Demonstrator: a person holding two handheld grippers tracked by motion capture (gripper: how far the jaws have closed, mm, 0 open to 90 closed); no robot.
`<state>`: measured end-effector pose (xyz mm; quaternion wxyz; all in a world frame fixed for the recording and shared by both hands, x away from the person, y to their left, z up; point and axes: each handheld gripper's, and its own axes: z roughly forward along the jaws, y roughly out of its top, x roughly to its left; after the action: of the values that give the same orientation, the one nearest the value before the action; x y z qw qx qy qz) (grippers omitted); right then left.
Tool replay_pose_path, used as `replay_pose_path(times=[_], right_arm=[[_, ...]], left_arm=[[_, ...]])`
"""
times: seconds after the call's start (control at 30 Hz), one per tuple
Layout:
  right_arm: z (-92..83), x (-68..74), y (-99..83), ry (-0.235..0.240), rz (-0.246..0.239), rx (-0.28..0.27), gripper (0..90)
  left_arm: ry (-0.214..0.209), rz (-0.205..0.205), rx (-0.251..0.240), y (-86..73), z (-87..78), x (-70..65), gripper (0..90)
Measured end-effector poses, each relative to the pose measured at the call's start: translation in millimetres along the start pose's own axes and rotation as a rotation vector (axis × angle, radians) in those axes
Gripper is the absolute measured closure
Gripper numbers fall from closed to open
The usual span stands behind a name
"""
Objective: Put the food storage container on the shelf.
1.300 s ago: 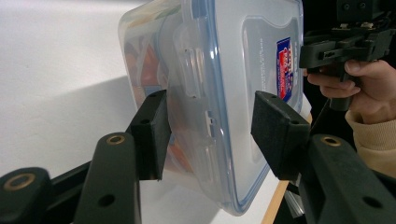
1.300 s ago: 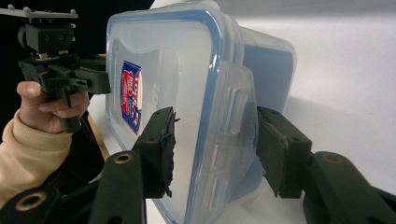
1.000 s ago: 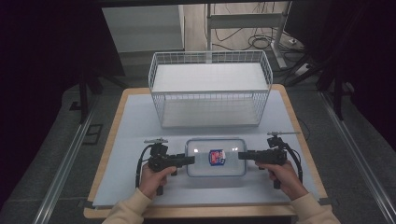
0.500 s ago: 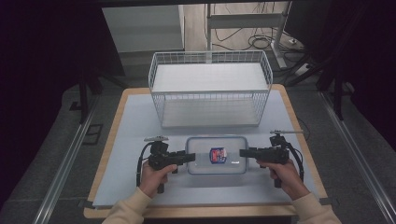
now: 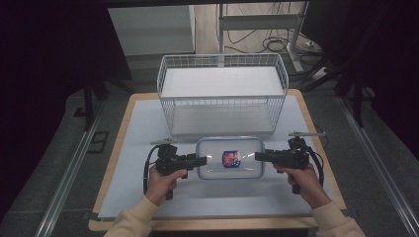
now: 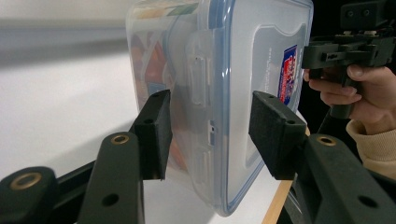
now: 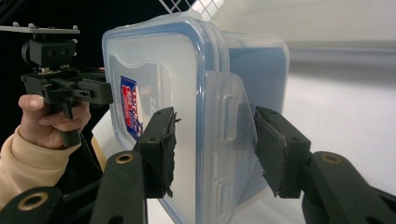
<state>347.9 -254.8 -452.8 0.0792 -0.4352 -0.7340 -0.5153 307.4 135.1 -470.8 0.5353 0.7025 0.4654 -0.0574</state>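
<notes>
a: where's the box (image 5: 230,158)?
b: lower middle of the high view, flat on the white mat (image 5: 133,148), just below the wire basket (image 5: 222,94).
a: and the grippers?
b: left gripper (image 5: 200,161) at the box's left end, jaws spread around the latch. right gripper (image 5: 259,156) same deal on the right end, spread, not pinching.

My rig: two black handheld grippers, cream sleeves.
My left gripper (image 5: 201,161) and right gripper (image 5: 259,156) are matte black, pistol-grip, with brass-ringed screw holes, rectangular foam pads (image 6: 275,133), looping black cables, grey plate on top; cream knit cuffs (image 7: 21,163).
</notes>
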Motion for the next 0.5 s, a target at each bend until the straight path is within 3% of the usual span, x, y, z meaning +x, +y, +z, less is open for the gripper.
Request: replay_pose_path(times=[0.5], right_arm=[[-11.5,27.4,39.8,-0.001,-0.092,-0.063,50.0]], left_arm=[[0.012,0.065,-0.057,37.4,-23.2,-17.3,50.5]])
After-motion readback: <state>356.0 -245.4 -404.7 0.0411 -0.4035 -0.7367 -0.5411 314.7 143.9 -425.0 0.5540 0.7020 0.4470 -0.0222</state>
